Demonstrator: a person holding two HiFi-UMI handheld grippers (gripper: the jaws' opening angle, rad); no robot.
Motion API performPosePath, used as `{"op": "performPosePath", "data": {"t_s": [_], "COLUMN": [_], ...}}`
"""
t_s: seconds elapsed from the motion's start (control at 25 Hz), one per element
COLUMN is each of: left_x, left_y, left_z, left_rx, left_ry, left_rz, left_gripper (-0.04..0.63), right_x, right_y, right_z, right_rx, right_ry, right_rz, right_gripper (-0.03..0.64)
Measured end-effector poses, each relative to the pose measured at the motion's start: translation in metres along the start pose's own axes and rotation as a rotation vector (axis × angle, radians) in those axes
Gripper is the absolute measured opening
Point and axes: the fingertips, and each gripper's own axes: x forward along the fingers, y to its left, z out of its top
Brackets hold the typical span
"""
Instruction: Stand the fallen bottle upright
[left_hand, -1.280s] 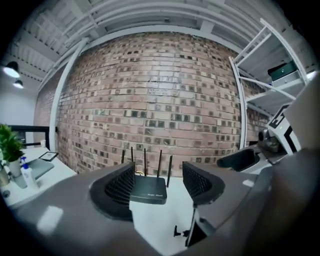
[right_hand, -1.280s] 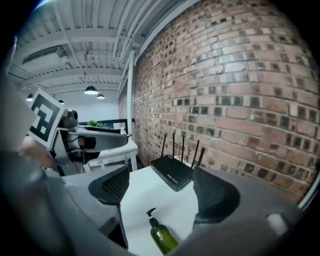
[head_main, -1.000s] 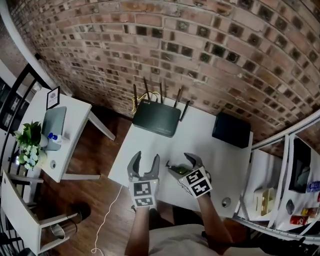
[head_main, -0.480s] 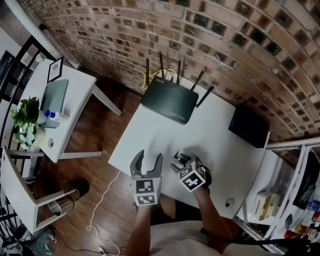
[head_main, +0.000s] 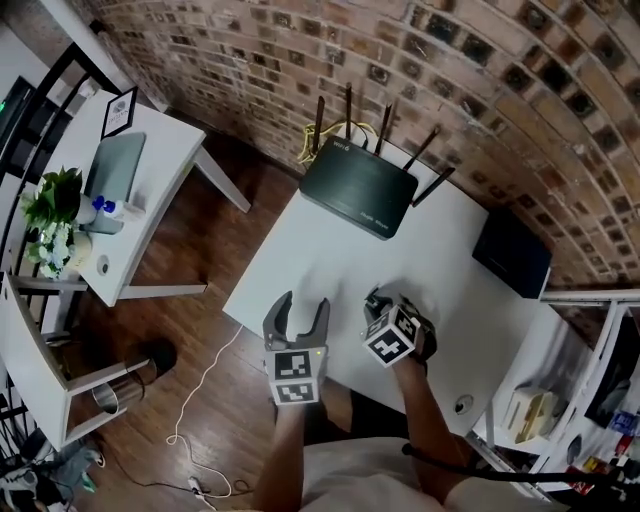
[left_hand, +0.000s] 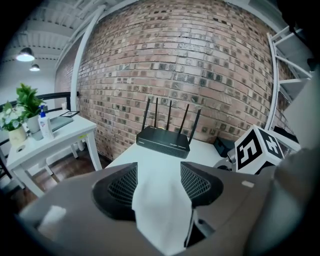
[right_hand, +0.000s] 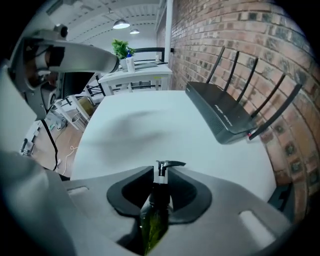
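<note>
Right gripper view: the right tool (right_hand: 161, 175), its jaws just closed, pinches the neck of a green pump bottle (right_hand: 154, 217) above the white worktop's (right_hand: 150, 125) near edge. The pinch should stay firm while the base swings down flat. The left tool (left_hand: 158, 172) hangs alongside, narrowly parted and empty. The lettering on the far router (right_hand: 220, 112) is unreadable.

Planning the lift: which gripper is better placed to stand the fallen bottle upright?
Right. The right gripper has just closed its jaws on the bottle, near its neck; the left gripper is open and empty.
</note>
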Motion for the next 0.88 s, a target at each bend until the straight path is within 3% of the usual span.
{"op": "performPosePath", "data": {"t_s": [0.2,0.44,0.88], "left_x": [-0.004,-0.010,-0.014], "left_y": [-0.003,-0.017,-0.114], "left_z": [0.010,0.028,0.023], "left_rx": [0.009,0.046,0.182], "left_ry": [-0.019,-0.043,-0.018], "left_rz": [-0.025,-0.075,-0.336], "left_gripper": [0.288,0.287,0.287], "right_x": [-0.010,-0.057,-0.153], "right_y": [0.000,-0.015,-0.032], "right_z": [0.001,0.009,-0.025], "right_rx": [0.028,0.126,0.409], "right_ry": [-0.038,-0.178,-0.492], "right_rz": [0.008,-0.105,-0.354], "right_gripper": [0.067,0.064,0.055]}}
